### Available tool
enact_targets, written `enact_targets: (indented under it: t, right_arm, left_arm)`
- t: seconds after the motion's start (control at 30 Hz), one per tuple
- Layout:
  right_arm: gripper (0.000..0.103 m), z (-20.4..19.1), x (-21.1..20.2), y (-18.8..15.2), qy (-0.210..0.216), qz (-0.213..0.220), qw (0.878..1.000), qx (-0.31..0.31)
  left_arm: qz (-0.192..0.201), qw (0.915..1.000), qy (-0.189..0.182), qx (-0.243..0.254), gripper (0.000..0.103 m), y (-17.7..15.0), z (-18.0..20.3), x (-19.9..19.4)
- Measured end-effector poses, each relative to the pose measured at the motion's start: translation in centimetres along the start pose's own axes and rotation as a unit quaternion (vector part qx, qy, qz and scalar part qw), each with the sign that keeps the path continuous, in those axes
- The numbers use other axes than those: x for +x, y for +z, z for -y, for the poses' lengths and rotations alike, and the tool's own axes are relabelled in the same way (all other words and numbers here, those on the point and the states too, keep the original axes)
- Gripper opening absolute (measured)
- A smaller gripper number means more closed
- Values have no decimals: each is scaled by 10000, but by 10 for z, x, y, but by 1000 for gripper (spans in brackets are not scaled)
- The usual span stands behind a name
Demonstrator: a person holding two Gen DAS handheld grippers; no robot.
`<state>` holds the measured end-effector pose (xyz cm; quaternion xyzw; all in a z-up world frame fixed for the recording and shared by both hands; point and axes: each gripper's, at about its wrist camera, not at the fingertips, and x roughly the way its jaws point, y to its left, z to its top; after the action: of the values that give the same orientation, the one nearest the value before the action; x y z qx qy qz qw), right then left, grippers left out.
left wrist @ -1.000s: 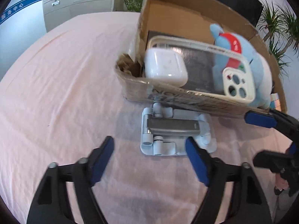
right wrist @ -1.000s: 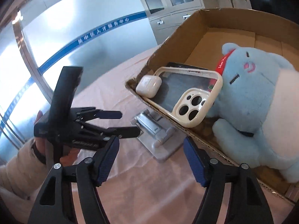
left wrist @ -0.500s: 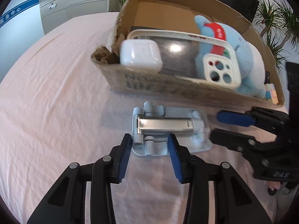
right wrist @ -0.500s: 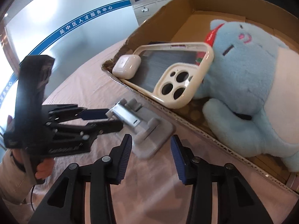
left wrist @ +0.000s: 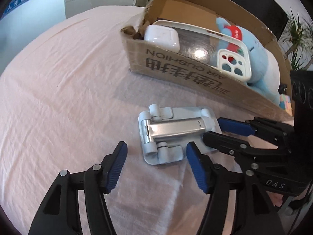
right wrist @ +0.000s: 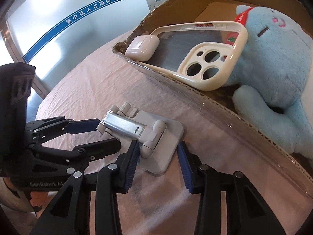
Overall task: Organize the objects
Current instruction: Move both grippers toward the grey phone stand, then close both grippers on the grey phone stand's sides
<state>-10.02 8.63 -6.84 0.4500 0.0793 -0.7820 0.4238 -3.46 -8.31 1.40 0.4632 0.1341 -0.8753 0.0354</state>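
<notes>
We are closing the right gripper [right wrist: 158, 160] around the end of the folded phone stand [right wrist: 144, 135], which is lying flat on the pink tablecloth [left wrist: 58, 90] beside the cardboard box [left wrist: 187, 68]; the pads are not yet pressing. Our left gripper [left wrist: 156, 164] is opening, empty, just short of the stand. We are risking a clash of jaws, or the hinged arm swinging loose.

Pink tablecloth [left wrist: 58, 90] bare left of folded phone stand [left wrist: 172, 135]. Cardboard box [left wrist: 185, 72] wall blocks far side; right gripper [left wrist: 213, 128] crowds stand's right edge.
</notes>
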Motion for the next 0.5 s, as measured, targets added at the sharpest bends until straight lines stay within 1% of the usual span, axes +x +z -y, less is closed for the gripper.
enact_targets:
  t: [0.03,0.07,0.17,0.33,0.5]
  right_arm:
    - [37,1,-1,0,3,3,10000,0]
    - [37,2,-2,-2,0,6,10000,-11]
    - [37,2,-2,-4,27,7,10000,-2]
    - [36,0,0,-5,0,24,10000,-10]
    - [34,-4,-1,-8,-9,43,9999,-92]
  left_arm:
    - [22,10000,-42,32,45,0,1,0]
    - [9,9998,-190,59,42,1,2,-1]
    - [64,9998,19,179,41,1,11,-2]
    - [66,9999,52,120,41,1,11,-1]
    - [127,9994,285,131,41,-5,15,-11]
